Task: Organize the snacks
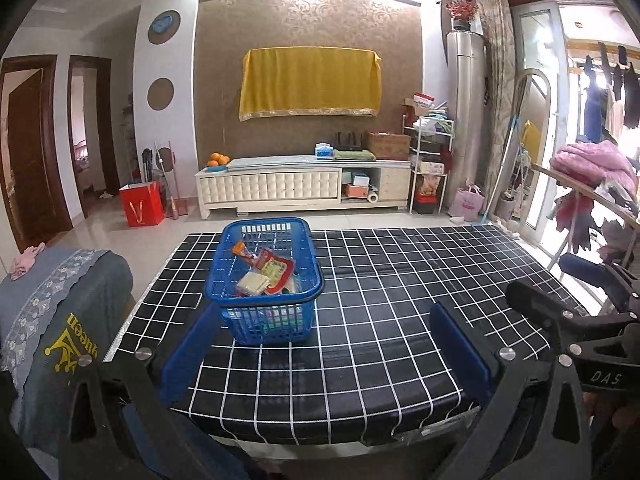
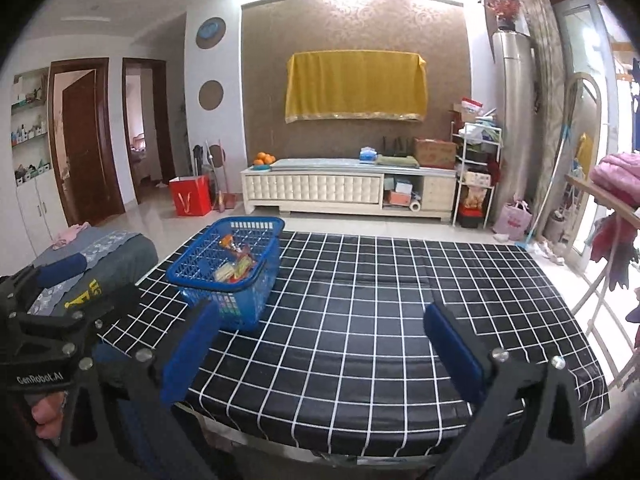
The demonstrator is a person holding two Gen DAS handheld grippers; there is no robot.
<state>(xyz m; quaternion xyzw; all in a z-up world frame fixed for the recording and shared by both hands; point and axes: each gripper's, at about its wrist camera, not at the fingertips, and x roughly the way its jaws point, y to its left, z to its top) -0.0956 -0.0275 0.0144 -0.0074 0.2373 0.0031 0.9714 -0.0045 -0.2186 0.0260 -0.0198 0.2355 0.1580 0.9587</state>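
A blue plastic basket [image 1: 264, 280] stands on the left part of a table with a black, white-gridded cloth [image 1: 400, 292]. Several snack packets [image 1: 266, 274] lie inside it. The basket also shows in the right wrist view [image 2: 230, 268], with the snack packets [image 2: 236, 268] in it. My left gripper [image 1: 326, 354] is open and empty, held back over the table's near edge, just in front of the basket. My right gripper [image 2: 320, 354] is open and empty over the near edge, to the right of the basket. The right gripper's body shows at the right in the left wrist view [image 1: 568, 320].
A grey cushioned seat [image 1: 52, 300] with a lace cover stands left of the table. A drying rack with clothes [image 1: 592, 184] stands on the right. A white TV cabinet [image 1: 304, 184] and a red bag [image 1: 142, 204] are across the floor.
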